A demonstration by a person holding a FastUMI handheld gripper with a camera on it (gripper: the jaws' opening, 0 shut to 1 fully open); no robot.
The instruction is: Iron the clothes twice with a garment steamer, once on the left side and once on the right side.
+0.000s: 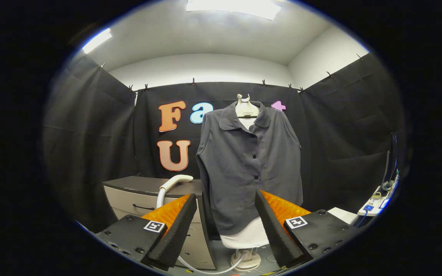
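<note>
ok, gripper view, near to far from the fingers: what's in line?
Open gripper, nothing between its fingers → steamer head resting on the cabinet, beyond the left finger → grey shirt on the mannequin stand → black cloth wall.

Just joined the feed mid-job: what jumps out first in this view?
The dark grey shirt on a white mannequin stand, straight ahead beyond the open gripper, dominates. Left of it, the white steamer head lies on a drawer cabinet, its hose running down toward the floor, untouched.
</note>
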